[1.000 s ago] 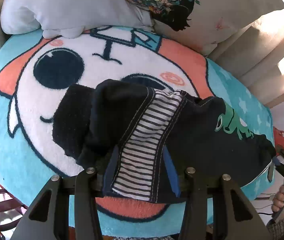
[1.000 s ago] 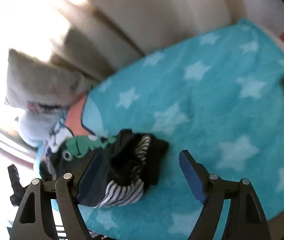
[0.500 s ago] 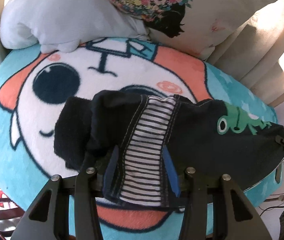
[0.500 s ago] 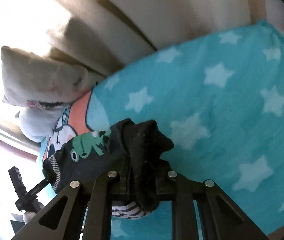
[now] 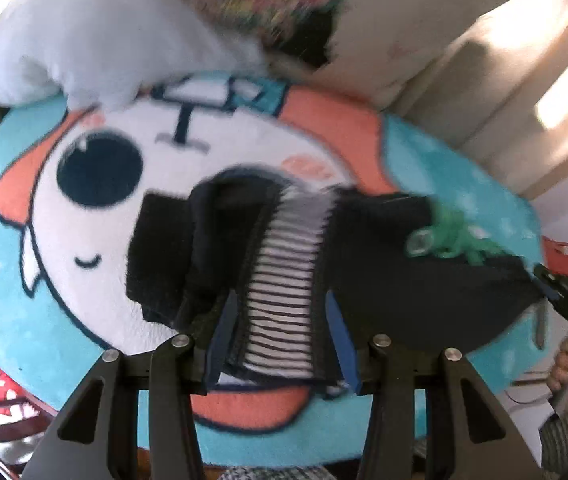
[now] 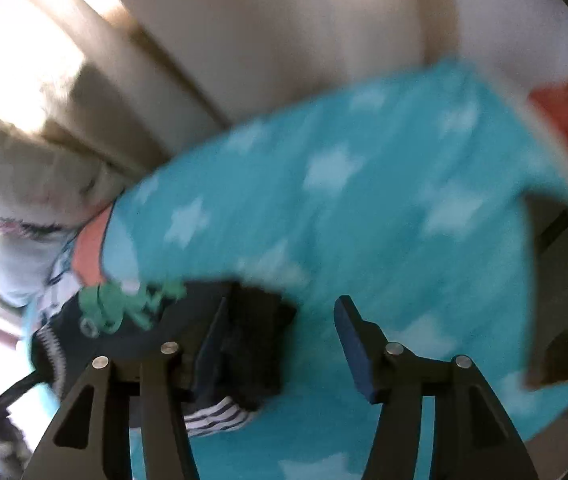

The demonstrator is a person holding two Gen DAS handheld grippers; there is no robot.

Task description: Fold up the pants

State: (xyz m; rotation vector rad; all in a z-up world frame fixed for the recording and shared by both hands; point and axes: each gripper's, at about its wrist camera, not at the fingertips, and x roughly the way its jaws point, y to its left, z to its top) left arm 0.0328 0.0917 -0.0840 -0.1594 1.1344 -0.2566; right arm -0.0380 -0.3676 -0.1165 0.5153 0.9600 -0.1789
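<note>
The dark pants (image 5: 383,280) lie bunched on the cartoon-face blanket (image 5: 64,320), their striped lining (image 5: 284,292) running toward 6 o'clock, straight between the left gripper's (image 5: 280,340) blue pads (image 5: 222,336), which pinch it. A green dinosaur patch (image 5: 447,240) sits at 3 o'clock. In the blurred right view, the right gripper (image 6: 280,344) is spread wide; the pants (image 6: 252,344) touch its left pad (image 6: 210,340), well apart from the other.
</note>
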